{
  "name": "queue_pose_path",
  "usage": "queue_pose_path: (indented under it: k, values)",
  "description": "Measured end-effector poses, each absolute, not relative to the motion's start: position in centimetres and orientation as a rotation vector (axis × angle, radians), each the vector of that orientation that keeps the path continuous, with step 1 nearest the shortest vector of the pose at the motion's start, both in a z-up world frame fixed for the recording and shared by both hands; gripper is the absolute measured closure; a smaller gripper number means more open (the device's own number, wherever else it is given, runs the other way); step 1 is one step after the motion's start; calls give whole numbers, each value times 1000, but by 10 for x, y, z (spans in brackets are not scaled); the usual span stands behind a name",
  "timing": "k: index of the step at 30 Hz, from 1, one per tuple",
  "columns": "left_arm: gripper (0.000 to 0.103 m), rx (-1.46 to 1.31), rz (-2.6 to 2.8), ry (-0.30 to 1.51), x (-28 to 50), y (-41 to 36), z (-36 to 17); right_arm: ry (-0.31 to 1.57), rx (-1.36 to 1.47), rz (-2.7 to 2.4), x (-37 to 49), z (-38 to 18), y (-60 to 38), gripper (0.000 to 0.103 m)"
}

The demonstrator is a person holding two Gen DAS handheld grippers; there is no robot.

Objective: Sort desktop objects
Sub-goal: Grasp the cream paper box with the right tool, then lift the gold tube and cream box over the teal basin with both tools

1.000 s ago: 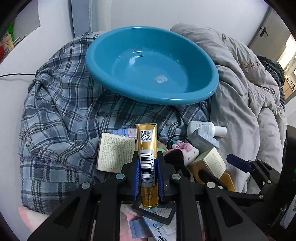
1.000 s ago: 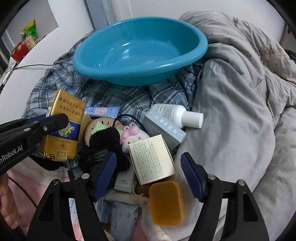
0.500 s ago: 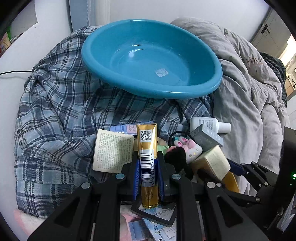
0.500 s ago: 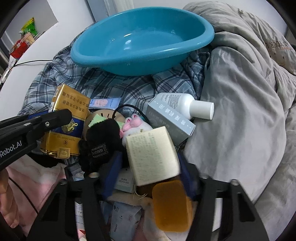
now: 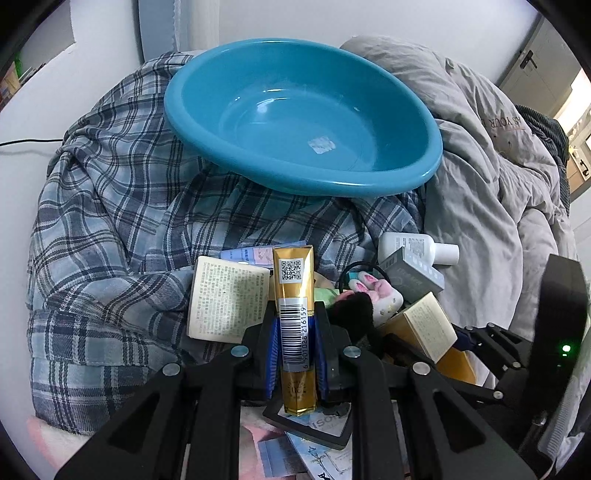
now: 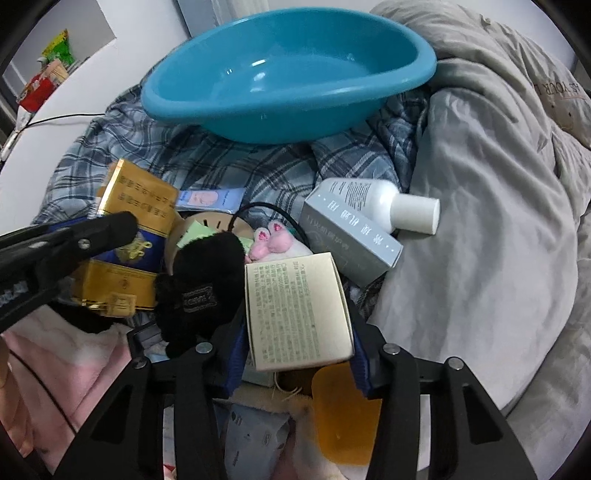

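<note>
The left gripper (image 5: pixel 295 356) has its jaws pinching a gold box (image 5: pixel 294 317) upright, near side of the blue basin (image 5: pixel 299 118). The right gripper (image 6: pixel 295 345) has its jaws closing on a cream box (image 6: pixel 295 310), pads at its sides, also nearer than the basin. The basin rests tilted on a plaid blanket (image 5: pixel 110 221), with a grey duvet (image 6: pixel 480 221) to its right. A white wall (image 5: pixel 369 22) rises behind the basin.

Basin (image 5: pixel 303 122) behind the boxes (image 6: pixel 295 306), on bedding (image 5: pixel 110 221)
</note>
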State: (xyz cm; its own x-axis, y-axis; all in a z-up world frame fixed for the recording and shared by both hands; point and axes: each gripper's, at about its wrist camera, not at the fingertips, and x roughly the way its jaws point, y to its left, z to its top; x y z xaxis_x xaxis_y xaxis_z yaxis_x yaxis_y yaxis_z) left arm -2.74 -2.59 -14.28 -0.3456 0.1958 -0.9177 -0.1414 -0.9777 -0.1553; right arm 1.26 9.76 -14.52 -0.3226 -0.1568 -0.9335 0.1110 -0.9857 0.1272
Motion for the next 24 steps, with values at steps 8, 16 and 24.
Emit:
queue_pose_path:
  k: [8,16,24]
  values:
    - [85,-1658,2425,-76,-27,-27,-141,-61,1646,-2515,15,-130,99,60]
    - [85,-1602,2458,-89,-21,-26,-121,-99,1543,-2573,19,-95,105,60]
    - [85,-1472,2542,-75,-11,-32,-76,-73,1397,-2640,25,-50,106,59]
